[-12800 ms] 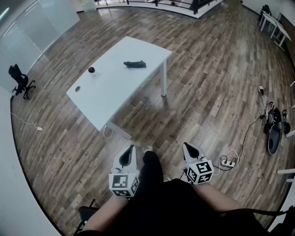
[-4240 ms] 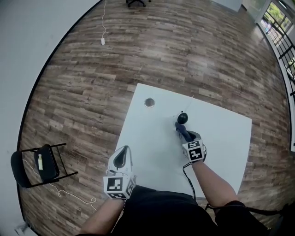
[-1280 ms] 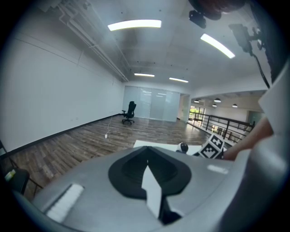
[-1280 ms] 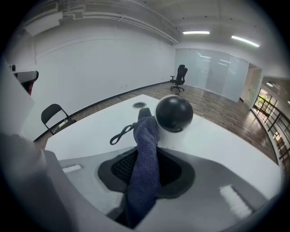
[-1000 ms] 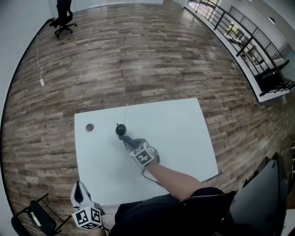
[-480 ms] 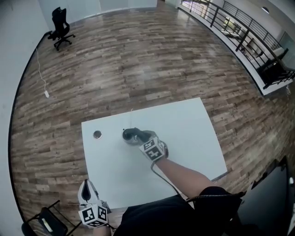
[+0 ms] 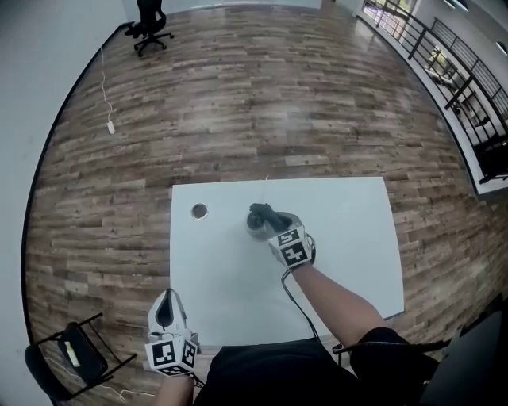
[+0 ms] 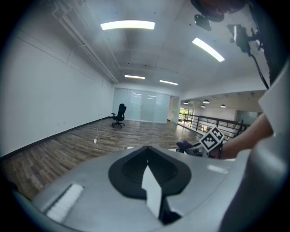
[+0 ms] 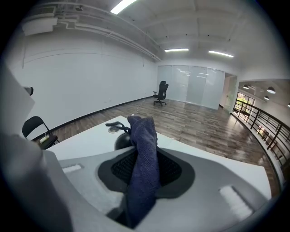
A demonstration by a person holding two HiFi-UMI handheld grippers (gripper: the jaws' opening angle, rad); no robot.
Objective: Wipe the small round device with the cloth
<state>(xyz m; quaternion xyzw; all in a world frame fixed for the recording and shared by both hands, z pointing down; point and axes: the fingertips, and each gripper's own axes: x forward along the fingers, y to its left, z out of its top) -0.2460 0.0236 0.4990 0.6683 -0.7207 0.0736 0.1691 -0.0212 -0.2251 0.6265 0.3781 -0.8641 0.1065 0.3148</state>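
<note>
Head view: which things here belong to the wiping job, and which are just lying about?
Job: cloth, pinched in the right tongs; small round device; table.
Lying about: metal disc; folding chair; office chair; left tongs, shut and empty.

Bare open-plan office hall: wood-plank floor (image 7: 262,103), white table (image 7: 349,230), black swivel chair (image 7: 151,20), glass partition wall (image 9: 190,84).

Broad free room across the desk (image 7: 349,238), right and near side.
Barred at middle by small round device (image 7: 252,227), cloth (image 7: 260,211) and right gripper (image 7: 270,223); round inset (image 7: 199,211) to its left.
</note>
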